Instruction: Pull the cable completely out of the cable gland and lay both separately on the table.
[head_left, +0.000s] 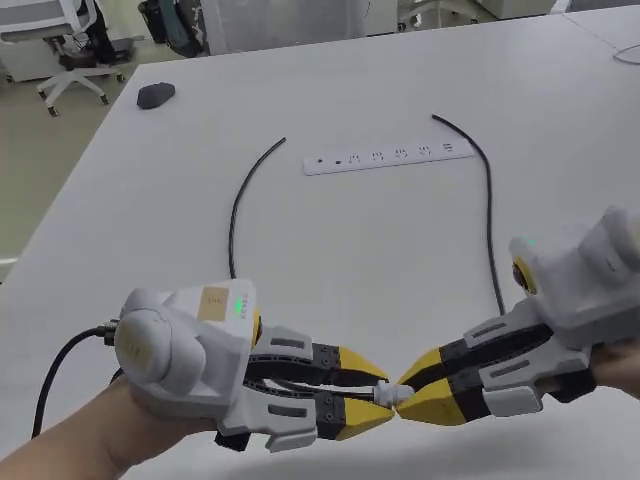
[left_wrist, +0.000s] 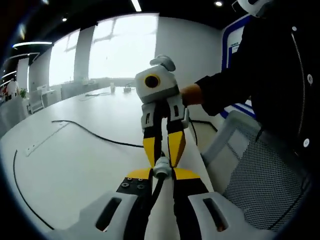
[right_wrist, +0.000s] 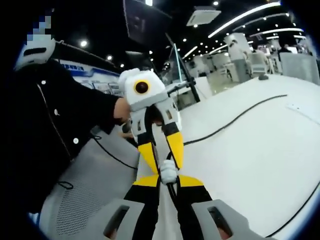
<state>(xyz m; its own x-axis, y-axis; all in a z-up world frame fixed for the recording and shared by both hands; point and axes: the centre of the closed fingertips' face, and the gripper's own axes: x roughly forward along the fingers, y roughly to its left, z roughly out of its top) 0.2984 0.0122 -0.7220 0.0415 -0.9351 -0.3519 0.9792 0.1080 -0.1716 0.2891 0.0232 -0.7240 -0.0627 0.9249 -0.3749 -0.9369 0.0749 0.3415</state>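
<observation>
One wide white worktop (head_left: 350, 260) lies below the left gripper (head_left: 382, 393) and right gripper (head_left: 403, 395), held tip to tip in the air: the left is pressed onto the black cable (head_left: 330, 389), the right apparently pinches the white cable gland (head_left: 388, 396). The pull looks barely begun, so next they must draw straight apart. The head view takes in a power strip (head_left: 390, 157) beyond; the gripper views give the gland end-on.

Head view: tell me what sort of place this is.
Likely an open-plan office or lab: a big white table, a power strip on it, a wheeled office chair beyond.
</observation>
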